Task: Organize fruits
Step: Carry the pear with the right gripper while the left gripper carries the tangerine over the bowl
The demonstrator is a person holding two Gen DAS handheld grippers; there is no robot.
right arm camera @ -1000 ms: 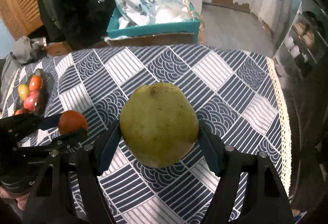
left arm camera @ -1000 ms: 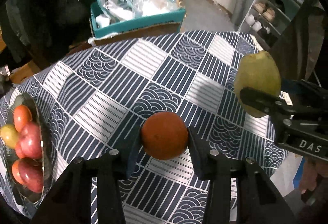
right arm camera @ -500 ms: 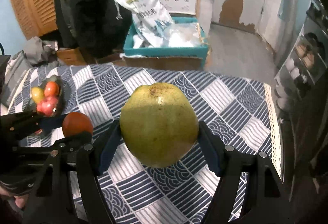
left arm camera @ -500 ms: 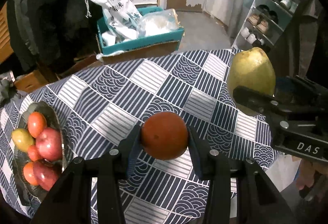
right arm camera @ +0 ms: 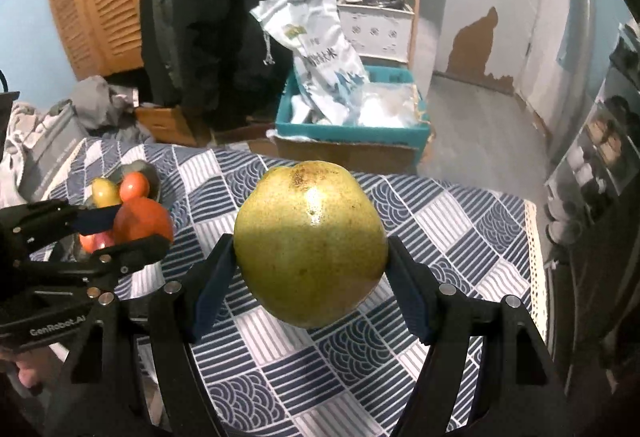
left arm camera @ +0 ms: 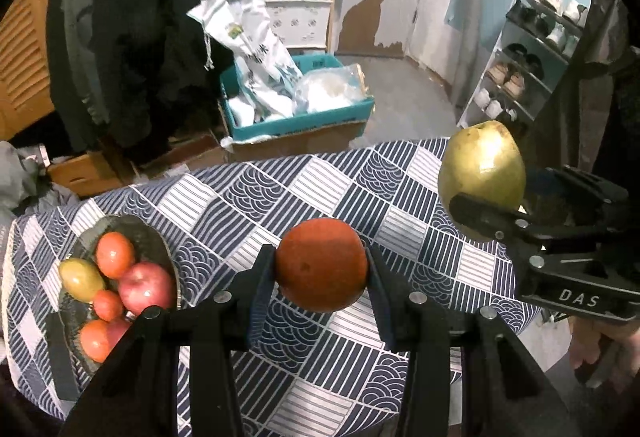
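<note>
The left tool (left arm camera: 322, 269) is clenched on an orange (left arm camera: 321, 264) — round, dull reddish, held above the desk (left arm camera: 248, 197) with its blue patterned cloth. The right tool (right arm camera: 310, 269) grips a large yellow-green pear (right arm camera: 310, 249), speckled brown at the top, to the orange's right. At the desk's left edge a dish (left arm camera: 156, 245) holds red, orange and yellow fruit.

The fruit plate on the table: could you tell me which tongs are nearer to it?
Left. The left tongs, shut on the orange, are just right of the plate; the right tongs, gripping the pear, are farther right.
</note>
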